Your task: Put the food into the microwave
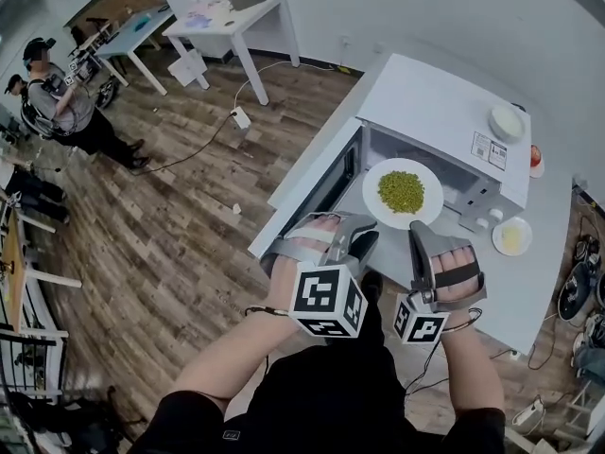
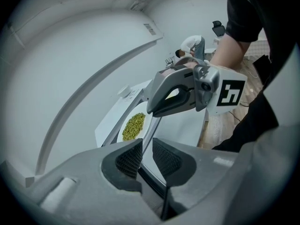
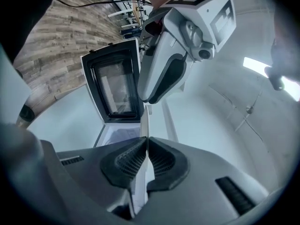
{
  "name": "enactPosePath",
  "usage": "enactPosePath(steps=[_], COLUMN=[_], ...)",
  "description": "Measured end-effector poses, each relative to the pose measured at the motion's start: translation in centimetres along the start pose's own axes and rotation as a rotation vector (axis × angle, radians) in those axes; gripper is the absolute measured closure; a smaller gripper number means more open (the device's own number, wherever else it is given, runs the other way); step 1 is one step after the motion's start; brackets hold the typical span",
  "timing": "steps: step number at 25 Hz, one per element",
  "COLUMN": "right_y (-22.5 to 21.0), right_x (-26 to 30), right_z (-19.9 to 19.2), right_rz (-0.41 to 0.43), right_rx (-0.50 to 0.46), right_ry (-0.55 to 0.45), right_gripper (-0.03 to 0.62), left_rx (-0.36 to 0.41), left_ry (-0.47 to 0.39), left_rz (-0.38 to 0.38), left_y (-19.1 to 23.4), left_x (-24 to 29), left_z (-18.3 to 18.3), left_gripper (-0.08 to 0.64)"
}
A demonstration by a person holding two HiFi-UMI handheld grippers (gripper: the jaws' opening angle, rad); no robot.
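A white plate (image 1: 427,174) of green peas (image 1: 401,190) hangs level at the mouth of the white microwave (image 1: 425,97), whose door (image 1: 317,185) stands open to the left. My right gripper (image 1: 416,236) is shut on the plate's near rim, which shows edge-on (image 3: 145,122) between its pads (image 3: 133,161). My left gripper (image 1: 365,235) is at the rim's left side, where the plate's edge runs into the narrow gap of its jaws (image 2: 146,156). The peas (image 2: 133,125) lie just beyond them. The open door's window (image 3: 115,86) faces the right gripper.
On top of the microwave sits a small white bowl (image 1: 508,121), and a small dish of yellow food (image 1: 511,236) rests on the white table (image 1: 529,291) to the right. Two people (image 1: 57,97) stand far left near other tables (image 1: 236,17). A cable lies across the wooden floor (image 1: 189,253).
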State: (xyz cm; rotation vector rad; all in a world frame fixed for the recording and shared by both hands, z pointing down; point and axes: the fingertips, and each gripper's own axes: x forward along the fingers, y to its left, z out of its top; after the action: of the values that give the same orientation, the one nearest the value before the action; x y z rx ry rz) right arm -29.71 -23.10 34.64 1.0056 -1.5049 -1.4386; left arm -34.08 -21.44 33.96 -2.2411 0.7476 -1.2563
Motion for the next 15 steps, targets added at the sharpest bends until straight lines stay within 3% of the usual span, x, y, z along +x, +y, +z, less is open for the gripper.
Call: enactPosePath(steps=[4,9,15], right_y=[1.8,3.8,6.4], right_x=[1.4,3.3,5.2], right_z=[-1.2,-3.4,-6.1], right_rz=[0.011,0.006,-0.012], right_rx=[0.004,0.012,0.012], right_ry=[0.032,0.075,0.122], right_gripper=[0.569,0.569,0.569], left_rx=[0.058,0.053,0.130], left_ry=[0.015,0.000,0.020], left_rz=[0.022,-0.001,0.062], left_y=[-0.5,-1.4,-1.7], left_x=[2.4,5.6,9.5], left_z=[0.0,-0.1,-0.7], left_gripper=[0.488,0.488,0.488])
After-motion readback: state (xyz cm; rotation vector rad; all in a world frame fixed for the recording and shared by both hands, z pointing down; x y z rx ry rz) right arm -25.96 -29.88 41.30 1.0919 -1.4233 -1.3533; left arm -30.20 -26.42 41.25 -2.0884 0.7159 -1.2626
